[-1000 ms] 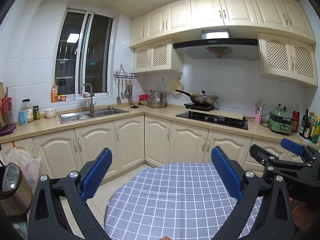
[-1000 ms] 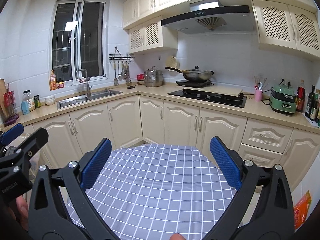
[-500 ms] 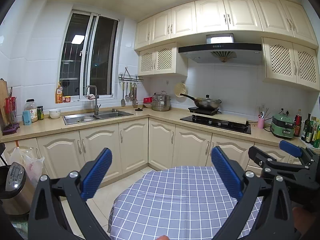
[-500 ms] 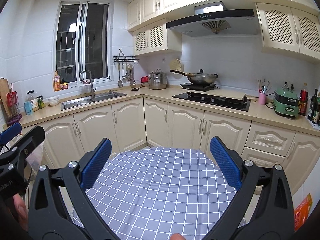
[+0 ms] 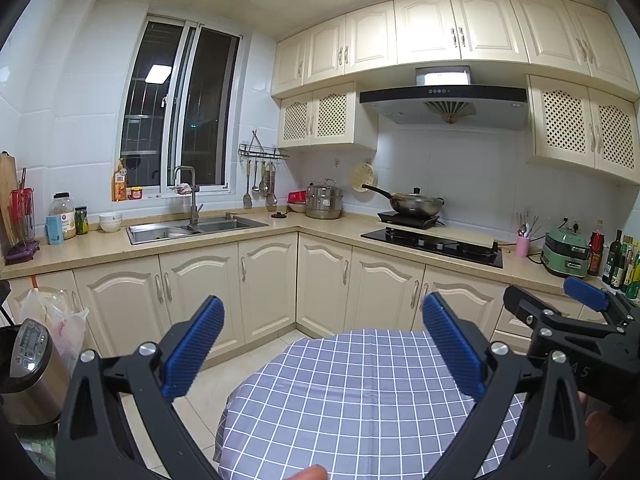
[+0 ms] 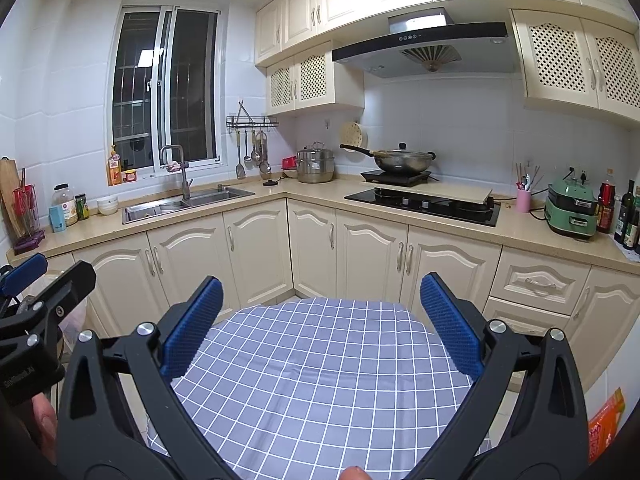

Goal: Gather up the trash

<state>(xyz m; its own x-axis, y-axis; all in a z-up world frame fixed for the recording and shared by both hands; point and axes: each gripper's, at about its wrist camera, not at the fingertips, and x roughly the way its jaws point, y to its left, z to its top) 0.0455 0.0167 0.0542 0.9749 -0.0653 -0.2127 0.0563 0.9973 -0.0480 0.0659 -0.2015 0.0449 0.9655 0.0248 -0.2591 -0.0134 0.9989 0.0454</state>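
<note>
The left gripper is wide open, with nothing between its blue pads, and it is held above a round table with a checked cloth. The right gripper is also wide open and holds nothing; it is over the same table, and in the left wrist view it shows at about 3 o'clock. No trash lies on the part of the cloth that I can see. In the left wrist view a plastic bag hangs at the cabinet at about 9 o'clock, just behind a metal cooker. In the right wrist view an orange packet lies on the floor at about 4 o'clock. The sink is at 10 o'clock and the wok at 1 o'clock.
</note>
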